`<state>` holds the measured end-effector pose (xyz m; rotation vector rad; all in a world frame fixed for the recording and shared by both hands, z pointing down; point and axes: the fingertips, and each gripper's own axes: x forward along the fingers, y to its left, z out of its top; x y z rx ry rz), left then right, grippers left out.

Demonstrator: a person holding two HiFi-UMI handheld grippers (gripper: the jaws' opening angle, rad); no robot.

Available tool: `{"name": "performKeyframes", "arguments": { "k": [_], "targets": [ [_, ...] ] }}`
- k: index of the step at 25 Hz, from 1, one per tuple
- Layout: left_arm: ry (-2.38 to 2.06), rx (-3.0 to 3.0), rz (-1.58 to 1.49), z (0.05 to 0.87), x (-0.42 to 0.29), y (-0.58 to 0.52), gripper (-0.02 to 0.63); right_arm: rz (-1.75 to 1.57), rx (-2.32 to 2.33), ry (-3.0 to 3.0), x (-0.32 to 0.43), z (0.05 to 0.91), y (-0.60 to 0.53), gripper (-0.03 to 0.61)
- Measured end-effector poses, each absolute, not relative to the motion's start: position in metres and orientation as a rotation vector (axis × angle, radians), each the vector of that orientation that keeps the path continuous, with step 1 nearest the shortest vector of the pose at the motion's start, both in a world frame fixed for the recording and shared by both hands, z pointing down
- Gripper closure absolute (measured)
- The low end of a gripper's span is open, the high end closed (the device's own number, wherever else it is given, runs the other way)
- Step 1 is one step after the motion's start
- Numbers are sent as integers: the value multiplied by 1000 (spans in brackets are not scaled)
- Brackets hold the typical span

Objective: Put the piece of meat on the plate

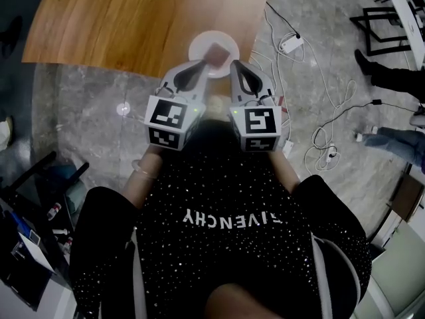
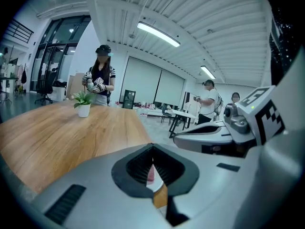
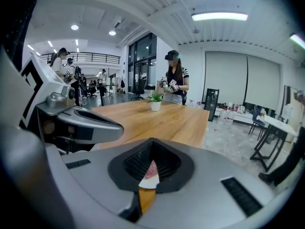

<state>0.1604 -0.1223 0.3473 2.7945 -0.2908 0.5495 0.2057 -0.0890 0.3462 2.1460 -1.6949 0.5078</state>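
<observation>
Sitting on the plate, meat; left gripper and right gripper fingers together.

Wooden table on grey marbled floor, cables strewn; strip lights overhead, perhaps blinds behind

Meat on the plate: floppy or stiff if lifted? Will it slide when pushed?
The meat lies flat and thin on the plate, so it probably droops from an edge grip, unless it is a rigid replica; cannot tell. The plate looks smooth, so a push likely slides the meat. The plate sits near the table edge, so push gently.
</observation>
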Motion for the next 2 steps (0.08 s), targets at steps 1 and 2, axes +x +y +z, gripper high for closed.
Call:
{"name": "performKeyframes", "arguments": {
  "k": [1, 2],
  "targets": [
    [-291, 2796, 550, 346, 161, -122, 604, 478, 2147, -1684, 208, 345, -88, 569],
    [-291, 2798, 550, 346, 161, -122, 604, 449, 2147, -1674, 210, 345, -88, 569]
  ]
}}
